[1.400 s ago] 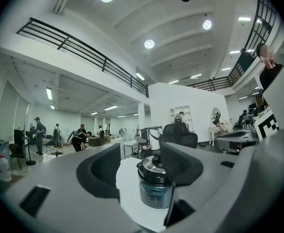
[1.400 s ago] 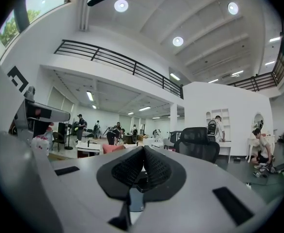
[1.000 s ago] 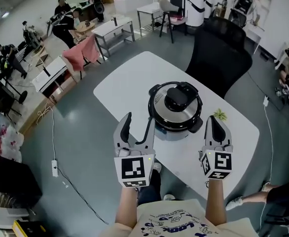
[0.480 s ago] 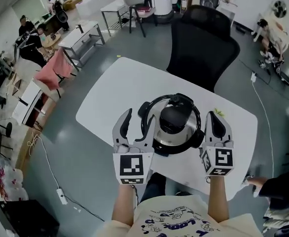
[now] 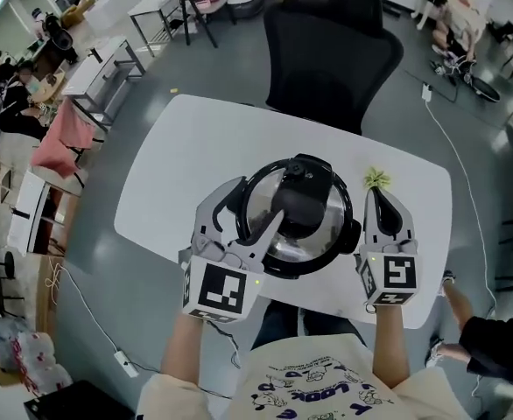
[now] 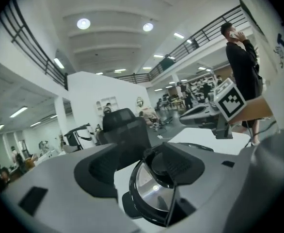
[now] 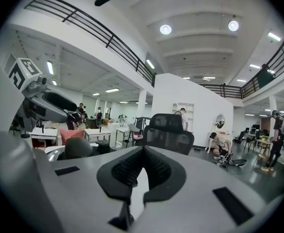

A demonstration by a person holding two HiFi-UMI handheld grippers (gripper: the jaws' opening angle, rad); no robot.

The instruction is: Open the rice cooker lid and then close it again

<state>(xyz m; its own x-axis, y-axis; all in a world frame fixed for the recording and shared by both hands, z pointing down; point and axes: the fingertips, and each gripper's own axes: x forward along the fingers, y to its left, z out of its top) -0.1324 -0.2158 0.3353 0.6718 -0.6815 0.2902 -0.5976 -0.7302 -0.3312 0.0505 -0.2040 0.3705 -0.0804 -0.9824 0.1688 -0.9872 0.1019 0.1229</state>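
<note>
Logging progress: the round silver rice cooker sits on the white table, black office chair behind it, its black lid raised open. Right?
No: the head view shows the black lid down, shut flat on the round silver rice cooker. The rest holds: it sits on the white table with the black office chair behind it.

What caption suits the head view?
Left claw opening over the closed rice cooker, gripping nothing; right claw beside it.
</note>
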